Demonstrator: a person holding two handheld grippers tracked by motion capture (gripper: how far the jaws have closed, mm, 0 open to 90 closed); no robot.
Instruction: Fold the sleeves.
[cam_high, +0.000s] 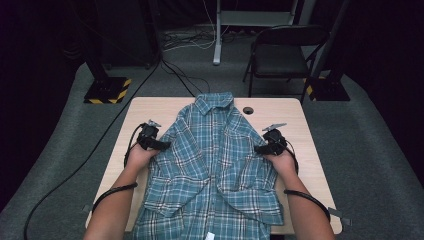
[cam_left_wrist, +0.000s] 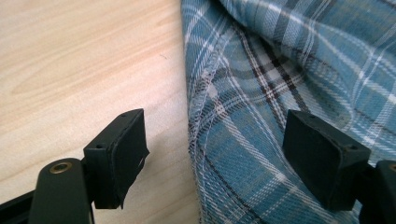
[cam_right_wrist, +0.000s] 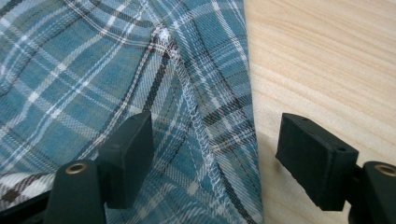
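High view is showing you straddling the plaid shirt (cam_high: 215, 160) spread on the table (cam_high: 305, 130), left gripper (cam_high: 159, 145) and right gripper (cam_high: 260, 148) both gaping unclenched over its side seams, where this soft, limp cloth is wanting a pinch on the stitched edge.

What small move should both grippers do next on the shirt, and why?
Probably close both on the fabric. The left gripper and right gripper stand open, each straddling a side edge of the plaid shirt on the table, gripping nothing yet.
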